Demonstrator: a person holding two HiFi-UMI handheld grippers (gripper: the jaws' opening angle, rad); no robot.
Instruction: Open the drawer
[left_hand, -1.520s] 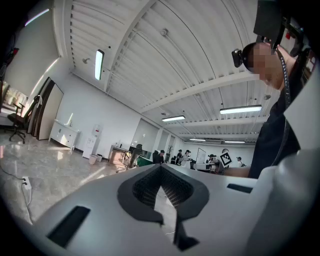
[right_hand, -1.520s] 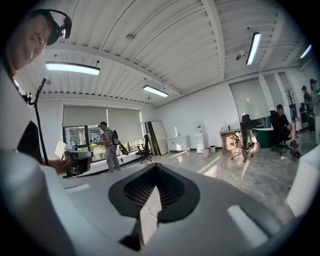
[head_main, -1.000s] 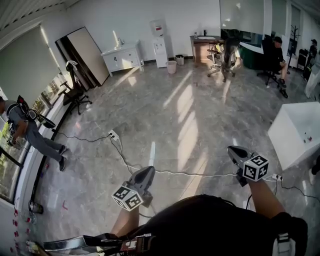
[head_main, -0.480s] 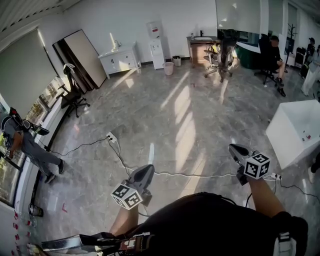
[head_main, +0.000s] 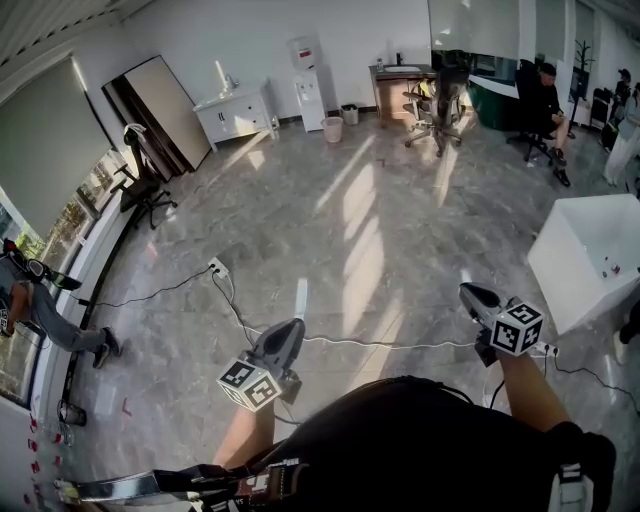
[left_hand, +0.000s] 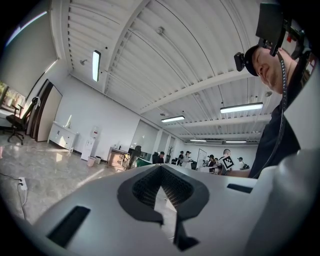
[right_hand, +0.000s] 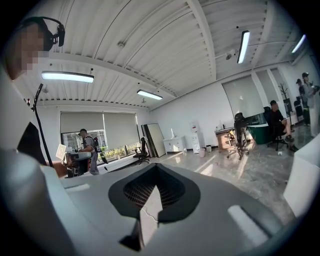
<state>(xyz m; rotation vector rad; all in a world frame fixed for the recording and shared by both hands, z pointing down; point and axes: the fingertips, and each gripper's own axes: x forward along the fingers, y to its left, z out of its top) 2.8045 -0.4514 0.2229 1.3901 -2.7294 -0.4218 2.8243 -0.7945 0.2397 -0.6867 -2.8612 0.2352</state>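
Left tongs: jaws closed together, nothing between them; I held them out level over the marble floor.
Right tongs: jaws likewise closed and empty, carried just beside my right hip.
Drawer: I could make out no drawer front for certain. The likeliest carrier was the white cabinet against the far wall, well apart from both tongs. The wooden desk further along that wall was my second candidate.
Handling, by my judgement: a stiff front on runners, a light to moderate pull, not fragile. The painted face was probably slick, so closed pads would slide on it.
Hold point, by my judgement: the handle or knob at the middle of the front, jaws opened first, then a straight pull outward. The handles were too small to make out from where I stood.
Container, pale waste bin: on the floor near the cabinet; contents hidden.
Container, darker bin: beside the desk; contents hidden.
Container, white box-like unit: at my right; a few small things on it, too small to name.
Task status: not begun.
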